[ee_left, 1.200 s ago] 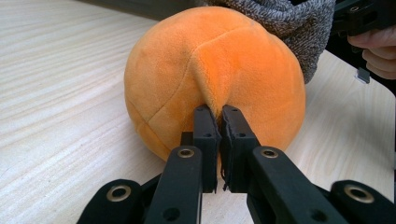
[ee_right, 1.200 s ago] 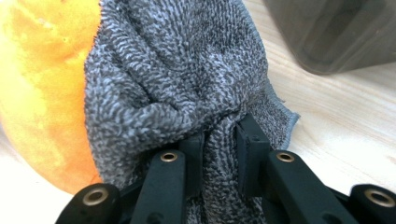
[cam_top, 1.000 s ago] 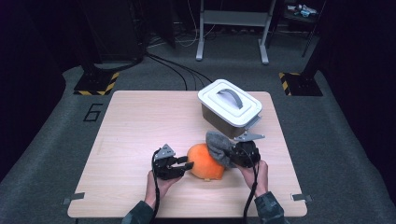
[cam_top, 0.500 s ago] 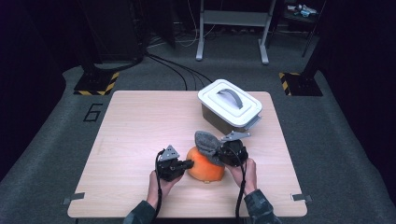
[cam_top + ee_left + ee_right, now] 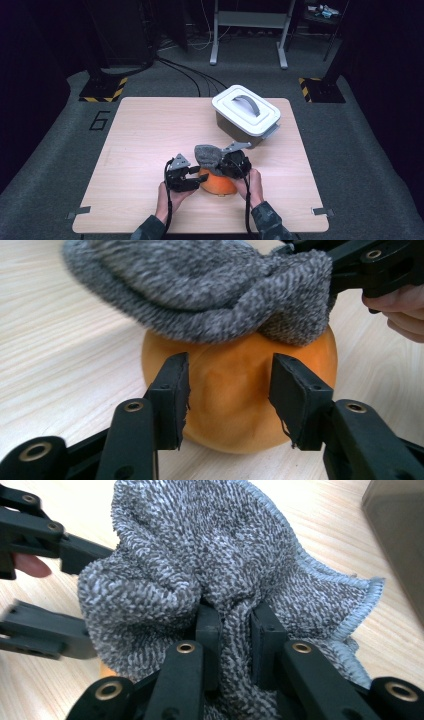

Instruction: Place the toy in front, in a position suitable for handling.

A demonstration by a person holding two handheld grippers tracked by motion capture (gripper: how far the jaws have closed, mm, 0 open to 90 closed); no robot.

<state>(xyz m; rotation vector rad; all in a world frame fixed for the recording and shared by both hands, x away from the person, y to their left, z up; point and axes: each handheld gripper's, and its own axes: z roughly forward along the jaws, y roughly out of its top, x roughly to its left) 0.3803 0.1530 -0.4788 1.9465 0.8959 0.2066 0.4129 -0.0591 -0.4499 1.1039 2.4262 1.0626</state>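
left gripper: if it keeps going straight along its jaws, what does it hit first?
The round orange ball, directly ahead between the left gripper's open jaws. The grey knitted cloth drapes over its top, above that line; depth to contact is unclear.

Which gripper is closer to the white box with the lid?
Right. The right gripper, pinching the grey cloth, sits just in front of the lidded box; the left gripper is farther, beside the orange ball.

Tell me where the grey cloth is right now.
The grey cloth is draped over the orange ball near the table's front edge, pinched by the right gripper, with the lidded white box behind it.
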